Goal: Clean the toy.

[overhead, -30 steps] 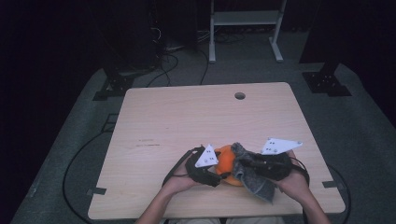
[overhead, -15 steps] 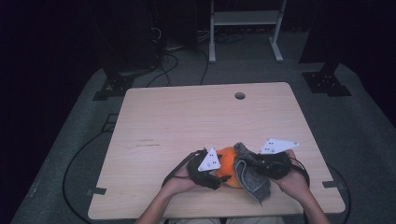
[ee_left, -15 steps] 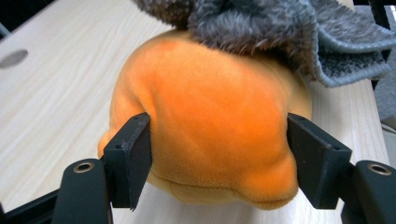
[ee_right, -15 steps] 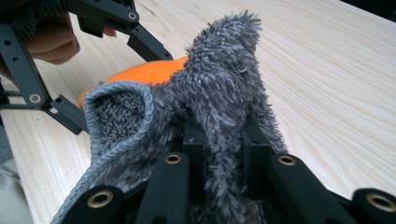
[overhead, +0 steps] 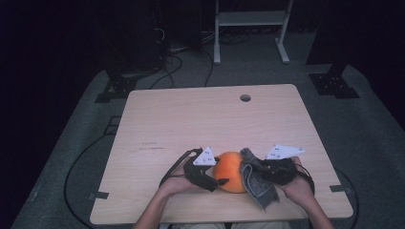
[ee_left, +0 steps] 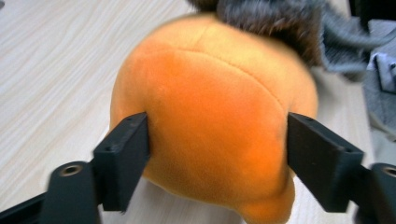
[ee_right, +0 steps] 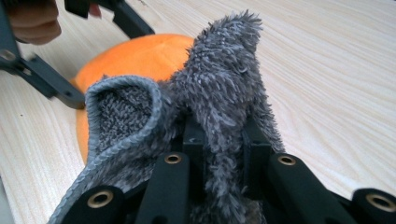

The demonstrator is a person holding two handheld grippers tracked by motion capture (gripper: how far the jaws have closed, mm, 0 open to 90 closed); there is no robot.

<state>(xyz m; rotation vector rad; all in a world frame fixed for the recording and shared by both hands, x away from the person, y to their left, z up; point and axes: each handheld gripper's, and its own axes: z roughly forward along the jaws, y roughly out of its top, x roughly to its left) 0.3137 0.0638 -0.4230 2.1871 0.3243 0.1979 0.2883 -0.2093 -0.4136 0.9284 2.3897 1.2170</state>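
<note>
Left gripper (ee_left: 217,140) fingers (ee_left: 123,154) spread around orange plush ball (ee_left: 215,126), touching both flanks. Right gripper (ee_right: 224,140) fingers (ee_right: 194,140) pinching grey fuzzy cloth (ee_right: 219,79) just beside ball. Pale wood desk (overhead: 191,119) beneath; cable hole (overhead: 245,98) far from ball; dark room, floor cables (overhead: 176,62).

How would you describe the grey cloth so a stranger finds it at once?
Look at the near edge of the wooden table. Beside the orange plush ball, the right claw pinches the grey cloth. It is fuzzy and limp, unlike the round, smooth ball.
</note>
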